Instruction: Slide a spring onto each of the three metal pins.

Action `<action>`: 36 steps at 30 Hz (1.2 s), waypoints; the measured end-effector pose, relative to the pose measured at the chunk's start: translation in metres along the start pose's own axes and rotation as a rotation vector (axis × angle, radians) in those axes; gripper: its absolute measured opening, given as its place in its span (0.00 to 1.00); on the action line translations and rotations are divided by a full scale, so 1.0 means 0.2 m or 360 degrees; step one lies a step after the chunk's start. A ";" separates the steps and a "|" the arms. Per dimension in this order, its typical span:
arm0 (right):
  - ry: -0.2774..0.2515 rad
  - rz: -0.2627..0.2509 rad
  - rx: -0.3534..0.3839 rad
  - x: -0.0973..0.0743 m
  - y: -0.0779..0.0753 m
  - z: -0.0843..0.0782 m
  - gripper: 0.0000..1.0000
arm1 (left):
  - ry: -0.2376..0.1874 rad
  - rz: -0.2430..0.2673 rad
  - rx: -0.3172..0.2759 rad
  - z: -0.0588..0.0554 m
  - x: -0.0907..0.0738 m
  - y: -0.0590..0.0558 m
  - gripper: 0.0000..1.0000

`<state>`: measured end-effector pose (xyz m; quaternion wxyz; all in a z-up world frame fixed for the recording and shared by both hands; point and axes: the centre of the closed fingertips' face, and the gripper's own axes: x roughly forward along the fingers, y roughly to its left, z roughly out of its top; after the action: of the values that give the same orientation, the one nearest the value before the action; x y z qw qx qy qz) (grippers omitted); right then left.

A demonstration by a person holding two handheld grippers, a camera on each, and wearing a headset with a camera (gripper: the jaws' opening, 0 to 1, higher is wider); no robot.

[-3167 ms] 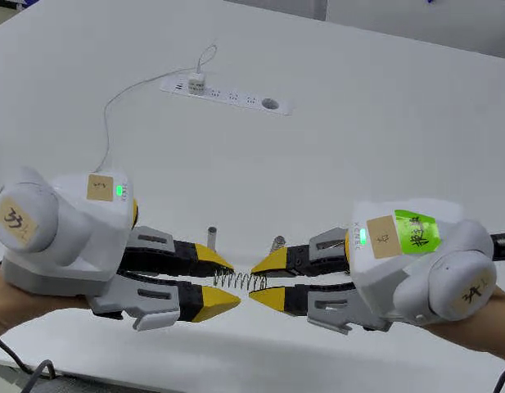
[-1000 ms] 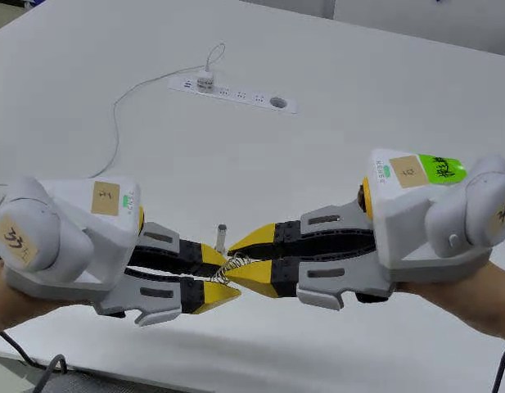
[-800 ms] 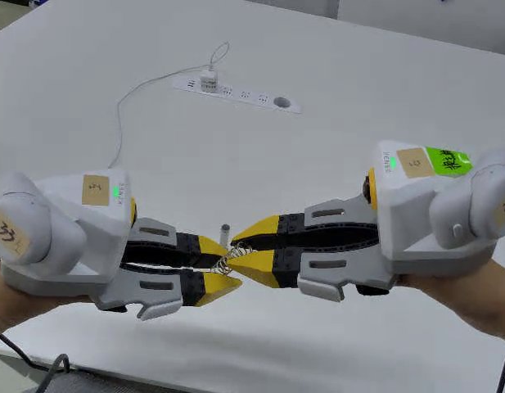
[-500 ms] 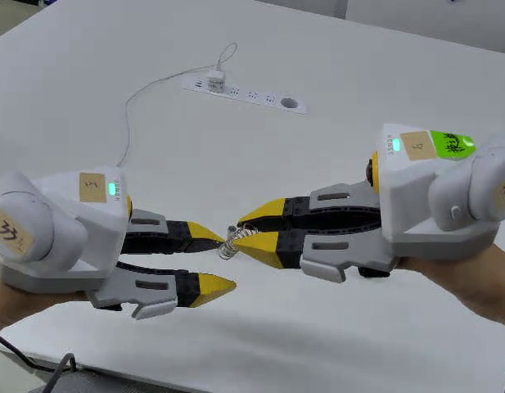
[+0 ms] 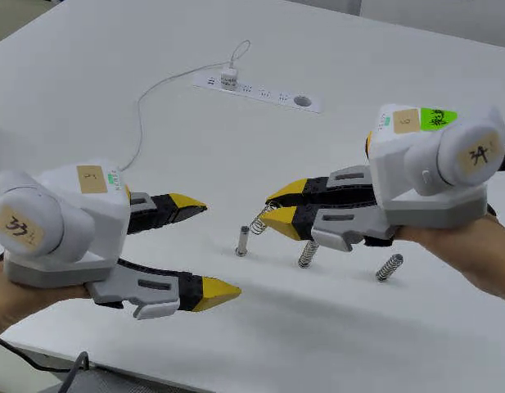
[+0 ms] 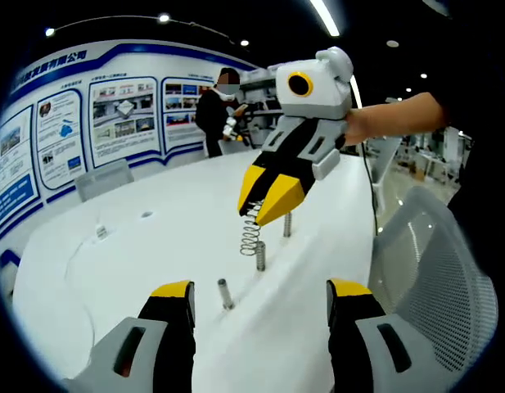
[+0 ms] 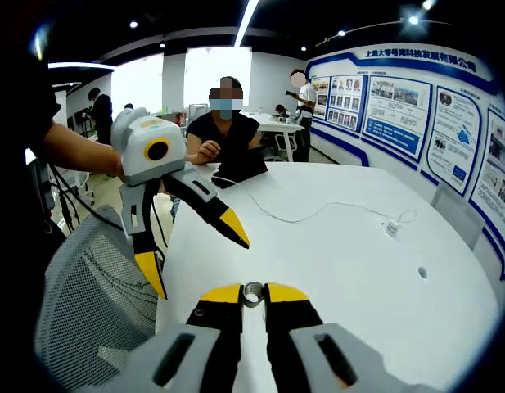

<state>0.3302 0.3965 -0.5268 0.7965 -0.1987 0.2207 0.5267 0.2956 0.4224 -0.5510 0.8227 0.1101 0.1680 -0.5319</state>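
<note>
left gripper (image 5: 221, 247) has let go, jaws wide; right gripper (image 5: 271, 213) pinches the spring (image 5: 259, 221) near bare pin (image 5: 242, 241).

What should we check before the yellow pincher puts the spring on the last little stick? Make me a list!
1. Spring gripped in the right gripper: ok.
2. Left gripper open and apart from the spring: ok.
3. Bare pin upright with nothing on it: ok.
4. Spring lined up above the bare pin: not ok, it hangs off to one side.
5. Spring's lower end aimed straight down: cannot tell.
6. Springs already on the other two pins: ok.
</note>
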 end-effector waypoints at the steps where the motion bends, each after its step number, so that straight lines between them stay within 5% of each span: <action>1: 0.0020 -0.0013 -0.0008 0.01 -0.01 -0.01 0.10 | 0.0004 0.0002 -0.0001 0.00 0.00 0.00 0.68; 18: 0.0177 -0.0016 0.0012 0.19 -0.10 -0.11 0.10 | 0.0014 0.0142 -0.0093 -0.07 -0.08 0.13 0.87; 36: 0.0348 0.0000 -0.0071 0.32 -0.10 -0.24 0.11 | 0.0059 0.0114 -0.0124 -0.10 -0.05 0.12 0.85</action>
<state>0.3644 0.4111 -0.6002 0.7631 -0.2727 0.2946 0.5065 0.3107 0.4483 -0.5661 0.8415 0.0937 0.1998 -0.4931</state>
